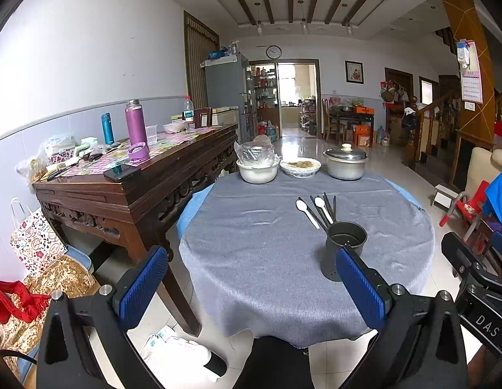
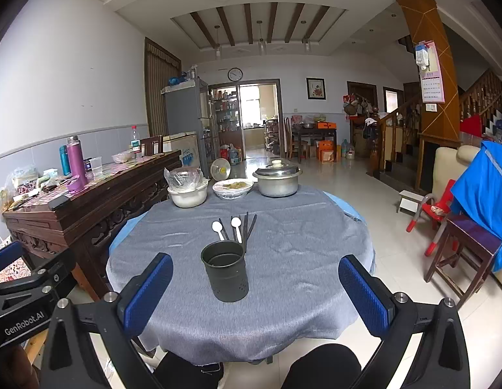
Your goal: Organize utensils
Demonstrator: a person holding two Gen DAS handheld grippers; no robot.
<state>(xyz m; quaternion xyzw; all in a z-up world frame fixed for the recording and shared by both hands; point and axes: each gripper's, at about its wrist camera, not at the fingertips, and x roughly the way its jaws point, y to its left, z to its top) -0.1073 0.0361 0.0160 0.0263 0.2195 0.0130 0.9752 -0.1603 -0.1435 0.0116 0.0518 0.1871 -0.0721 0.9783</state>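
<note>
A dark metal utensil holder (image 2: 225,271) (image 1: 344,246) stands upright and empty on the round table's grey cloth (image 2: 283,259) (image 1: 257,243). Just behind it lie two white spoons (image 2: 218,229) (image 1: 307,213) and several dark chopsticks (image 2: 249,227) (image 1: 328,209), side by side on the cloth. My left gripper (image 1: 254,287) is open, held low at the table's near edge, left of the holder. My right gripper (image 2: 255,291) is open too, with the holder standing between and beyond its blue pads (image 2: 147,291). Nothing is held.
At the table's far side sit a white bowl under plastic (image 2: 187,191), a plate of food (image 2: 233,188) and a lidded metal pot (image 2: 277,178). A cluttered dark wooden sideboard (image 1: 137,188) stands on the left. Chairs and a blue garment (image 2: 484,201) are on the right.
</note>
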